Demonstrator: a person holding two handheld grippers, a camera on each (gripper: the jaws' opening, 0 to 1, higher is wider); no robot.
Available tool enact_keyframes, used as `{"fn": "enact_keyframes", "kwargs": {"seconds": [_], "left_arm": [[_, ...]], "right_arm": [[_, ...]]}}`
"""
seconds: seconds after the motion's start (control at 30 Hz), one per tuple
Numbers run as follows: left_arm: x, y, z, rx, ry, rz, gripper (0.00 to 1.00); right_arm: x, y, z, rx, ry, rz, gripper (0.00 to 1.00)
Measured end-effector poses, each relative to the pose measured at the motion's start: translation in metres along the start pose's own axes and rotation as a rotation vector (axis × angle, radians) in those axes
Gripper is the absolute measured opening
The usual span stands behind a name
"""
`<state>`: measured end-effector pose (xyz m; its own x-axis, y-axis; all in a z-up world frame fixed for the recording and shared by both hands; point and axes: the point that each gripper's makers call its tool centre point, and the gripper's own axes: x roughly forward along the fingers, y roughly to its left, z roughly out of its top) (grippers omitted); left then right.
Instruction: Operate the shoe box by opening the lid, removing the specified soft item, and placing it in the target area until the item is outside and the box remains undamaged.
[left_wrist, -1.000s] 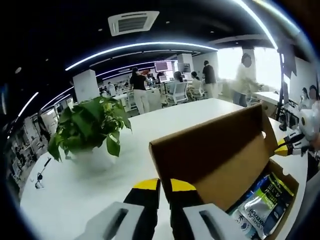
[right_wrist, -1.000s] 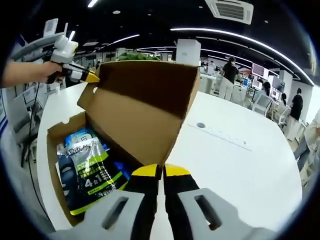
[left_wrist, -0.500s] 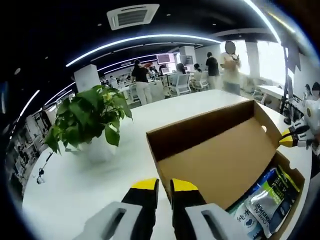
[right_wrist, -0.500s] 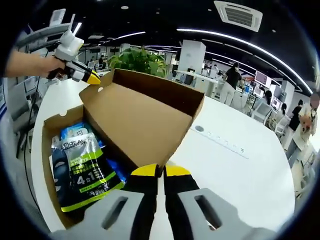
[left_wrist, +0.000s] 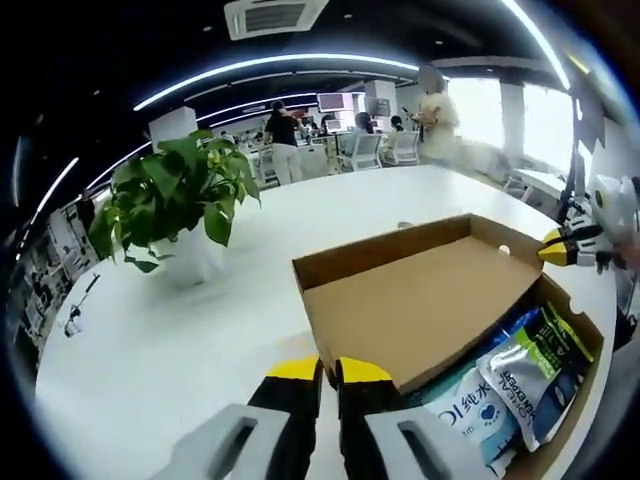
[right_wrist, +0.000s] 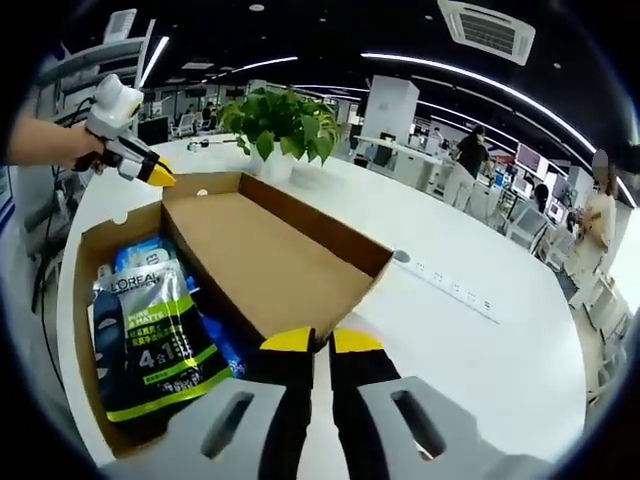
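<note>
Where the lid (right_wrist: 270, 255) lies open, two pouches (left_wrist: 535, 375).

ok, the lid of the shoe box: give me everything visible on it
The lid is plain brown cardboard, a shallow tray with low upturned walls, inner face up. It is swung fully open and lies roughly flat beside the box, joined to it along one long edge. A small round hole shows near a far corner. The right tool sits shut at one corner and the left tool at another; whether either pinches the edge is unclear. It looks undamaged.
</note>
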<state>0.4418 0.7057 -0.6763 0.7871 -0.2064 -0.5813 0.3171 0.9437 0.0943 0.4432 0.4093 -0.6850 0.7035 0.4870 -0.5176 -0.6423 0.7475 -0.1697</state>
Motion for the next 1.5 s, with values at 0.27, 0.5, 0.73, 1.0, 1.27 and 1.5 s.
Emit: {"fn": "enact_keyframes", "kwargs": {"seconds": [0.27,0.5,0.73,1.0,1.27,1.5], "left_arm": [[0.002,0.001,-0.002,-0.019,0.011,0.001,0.04],[0.003,0.001,-0.003,-0.010,0.020,-0.002,0.04],[-0.008,-0.006,-0.004,0.009,0.021,-0.004,0.15],[-0.028,-0.022,-0.007,0.061,0.027,-0.029,0.23],[-0.049,-0.055,-0.014,0.042,0.053,-0.108,0.31],[-0.057,-0.089,-0.034,0.068,0.099,-0.201,0.33]], "right_arm": [[0.003,-0.002,-0.002,0.040,0.018,0.014,0.04],[0.002,-0.001,-0.001,0.063,0.018,0.024,0.05],[-0.008,0.006,-0.004,0.086,0.025,0.052,0.11],[-0.029,0.021,-0.006,0.096,0.025,0.085,0.19],[-0.048,0.037,-0.005,0.130,0.018,0.114,0.27],[-0.060,0.051,-0.010,0.178,0.026,0.127,0.33]]}}
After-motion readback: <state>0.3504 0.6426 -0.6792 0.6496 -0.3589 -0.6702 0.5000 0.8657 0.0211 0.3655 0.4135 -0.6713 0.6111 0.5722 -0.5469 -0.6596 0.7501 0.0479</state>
